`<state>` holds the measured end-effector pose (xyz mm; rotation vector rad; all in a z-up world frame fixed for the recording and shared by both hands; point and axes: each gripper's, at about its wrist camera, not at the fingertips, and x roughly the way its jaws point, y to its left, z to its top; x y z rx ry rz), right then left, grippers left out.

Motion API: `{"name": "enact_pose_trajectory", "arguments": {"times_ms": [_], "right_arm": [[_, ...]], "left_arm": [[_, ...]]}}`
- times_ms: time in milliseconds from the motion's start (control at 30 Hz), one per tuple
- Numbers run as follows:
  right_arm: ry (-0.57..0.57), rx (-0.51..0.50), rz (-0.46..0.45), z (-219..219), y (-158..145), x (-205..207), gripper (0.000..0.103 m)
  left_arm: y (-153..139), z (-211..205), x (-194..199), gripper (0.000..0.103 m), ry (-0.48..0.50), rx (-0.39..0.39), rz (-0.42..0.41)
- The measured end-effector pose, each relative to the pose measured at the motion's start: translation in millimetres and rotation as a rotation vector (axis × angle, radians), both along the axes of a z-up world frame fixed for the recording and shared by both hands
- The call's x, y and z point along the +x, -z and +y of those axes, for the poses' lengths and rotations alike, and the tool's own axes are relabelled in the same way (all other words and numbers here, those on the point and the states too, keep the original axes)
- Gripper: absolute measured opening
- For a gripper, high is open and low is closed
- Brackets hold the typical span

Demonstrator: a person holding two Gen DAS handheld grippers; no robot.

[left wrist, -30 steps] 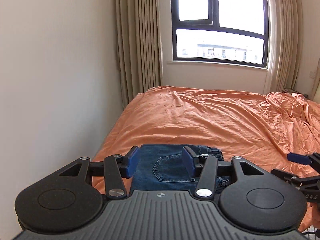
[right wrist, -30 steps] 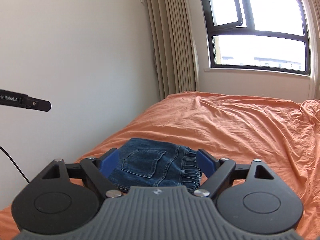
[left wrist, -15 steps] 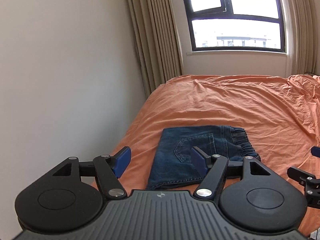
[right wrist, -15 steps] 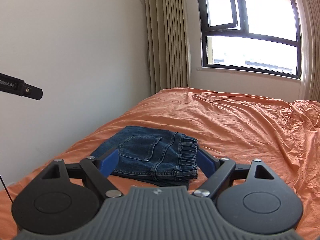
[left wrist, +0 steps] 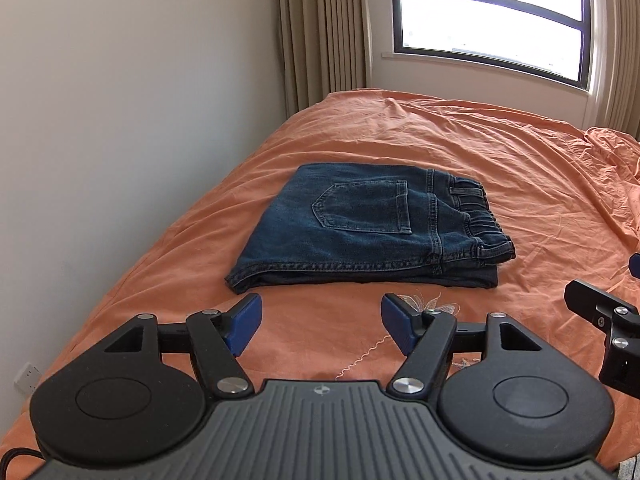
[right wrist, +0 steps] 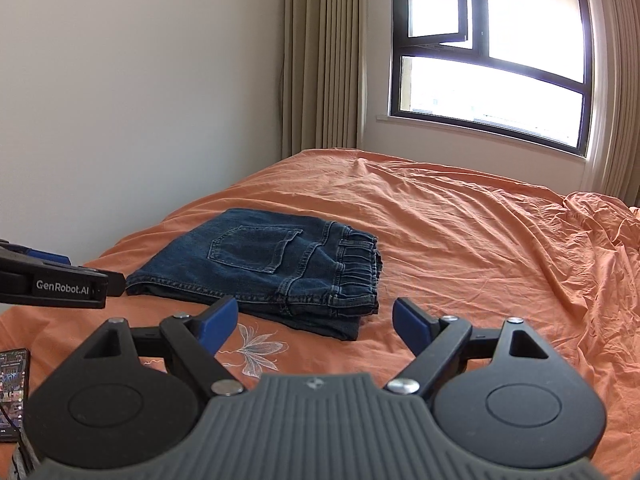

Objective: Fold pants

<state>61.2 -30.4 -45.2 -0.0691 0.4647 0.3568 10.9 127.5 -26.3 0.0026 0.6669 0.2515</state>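
The dark blue jeans [left wrist: 368, 224] lie folded into a compact rectangle on the orange bed [left wrist: 480, 152], back pocket up, waistband to the right. They also show in the right wrist view [right wrist: 264, 268]. My left gripper [left wrist: 320, 320] is open and empty, pulled back a short way in front of the jeans' near edge. My right gripper [right wrist: 316, 320] is open and empty, just in front of the jeans' near right corner. Neither touches the jeans.
A white wall [left wrist: 120, 120] runs along the bed's left side. Beige curtains [left wrist: 324, 28] and a window [left wrist: 492, 20] stand behind the bed. The sheet is rumpled at the far right [right wrist: 600, 224]. A phone [right wrist: 12, 384] lies at the lower left.
Both grippers have drawn back from the folded jeans and now sit in front of them. The left jaws have opened wider. The jeans lie still.
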Motion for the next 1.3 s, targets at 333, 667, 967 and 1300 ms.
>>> {"name": "enact_pose_trajectory", "arguments": {"times_ms": [333, 667, 967, 1300], "right_arm": [[0.013, 0.015, -0.014, -3.6, -6.8, -3.9, 0.081], [0.014, 0.032, -0.02, -7.4, -10.5, -7.7, 0.081], [0.025, 0.039, -0.022, -8.0, -12.8, -7.0, 0.081], [0.023, 0.048, -0.024, -7.2, -13.9, -6.7, 0.081]], "left_arm": [[-5.2, -4.0, -1.4, 0.08, -0.002, -0.002, -0.021], [-5.4, -7.4, -0.8, 0.08, -0.001, 0.002, -0.013], [-5.7, -9.5, -0.8, 0.08, 0.004, 0.004, -0.013], [-7.0, -9.7, -0.6, 0.08, 0.003, 0.005, -0.015]]}}
